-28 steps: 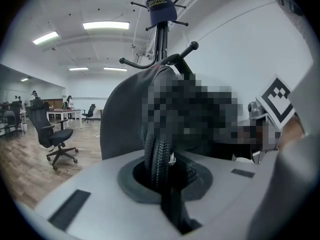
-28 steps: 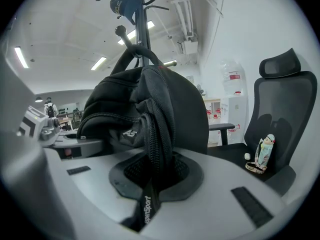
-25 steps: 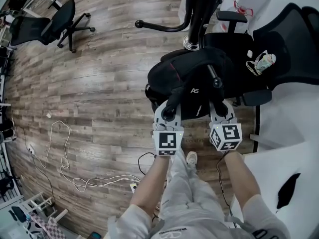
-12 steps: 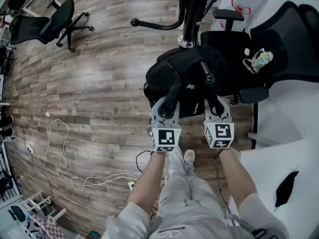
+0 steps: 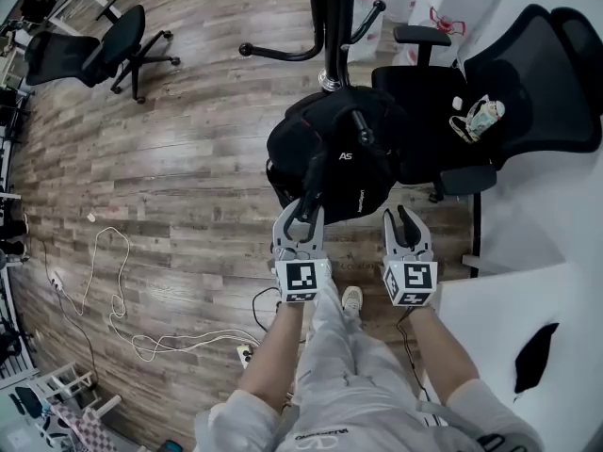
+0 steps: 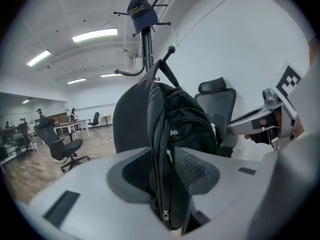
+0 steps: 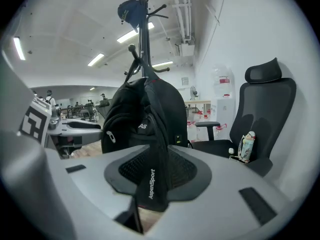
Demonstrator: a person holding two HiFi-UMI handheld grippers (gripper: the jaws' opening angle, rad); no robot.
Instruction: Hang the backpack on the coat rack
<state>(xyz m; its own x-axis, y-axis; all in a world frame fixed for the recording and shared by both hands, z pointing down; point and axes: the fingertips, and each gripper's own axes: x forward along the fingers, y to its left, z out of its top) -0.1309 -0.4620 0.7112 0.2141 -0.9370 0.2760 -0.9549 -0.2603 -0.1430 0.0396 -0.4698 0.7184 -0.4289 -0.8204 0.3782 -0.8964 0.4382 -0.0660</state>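
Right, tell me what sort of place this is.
Most likely an open-plan office: swivel chairs on a wood floor, desks in the distance, strip lights overhead.

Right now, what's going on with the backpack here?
A person works a gripper in each hand. The black backpack hangs from a hook of the coat rack. The left gripper has its fingers opening, with a zippered strap between them, not pinched. The right gripper is open too, and the AspenSport strap dangles between its fingers. The rack seems to carry the bag.
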